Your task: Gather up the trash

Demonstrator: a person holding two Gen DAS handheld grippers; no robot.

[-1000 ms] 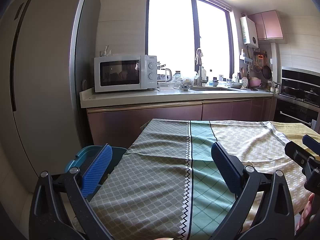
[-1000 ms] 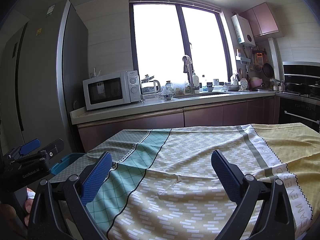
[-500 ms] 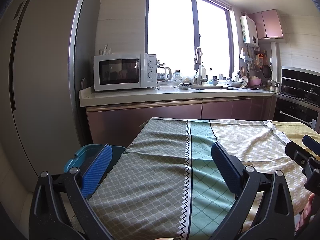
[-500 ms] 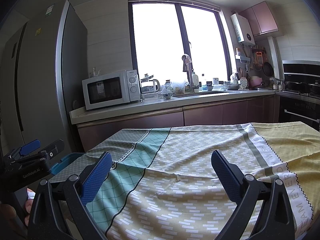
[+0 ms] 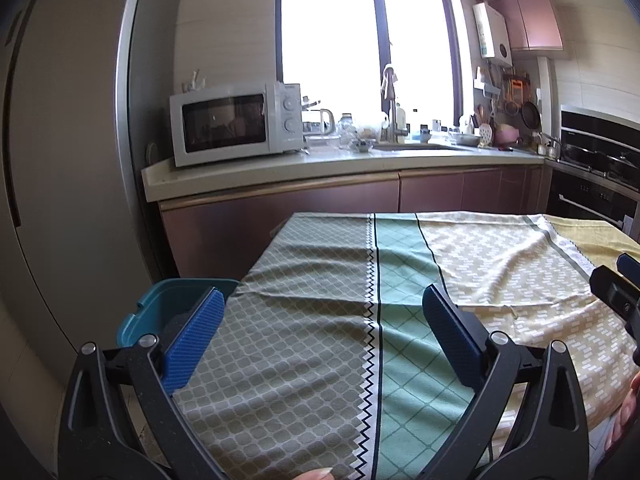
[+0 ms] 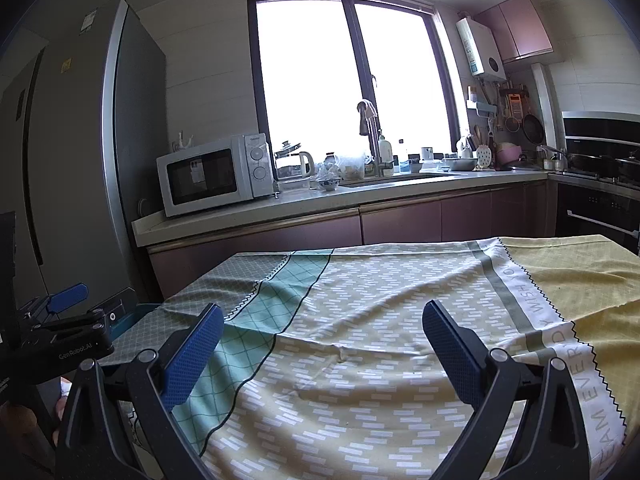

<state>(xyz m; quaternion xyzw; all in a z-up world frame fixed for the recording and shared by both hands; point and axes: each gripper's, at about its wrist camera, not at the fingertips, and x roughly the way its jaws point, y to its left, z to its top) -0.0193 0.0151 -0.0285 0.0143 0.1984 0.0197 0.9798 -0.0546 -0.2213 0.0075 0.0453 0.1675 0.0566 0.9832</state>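
Grippers, 2, hand-held: left gripper and right gripper, each with blue-padded fingers spread wide, nothing between them, both held above the near part of the table. Tablecloth, 1, patterned in grey-green, teal, cream and yellow bands, lightly creased; no trash visible on it in either view. Bin, 1, teal plastic, on the floor just beside the table's left edge, behind the left gripper's left finger; contents cannot be made out. Background: microwave, refrigerator, sink counter crowded with small kitchenware. Task status, judged: table appears already cleared, or collection not yet begun; any remaining trash lies outside both views.
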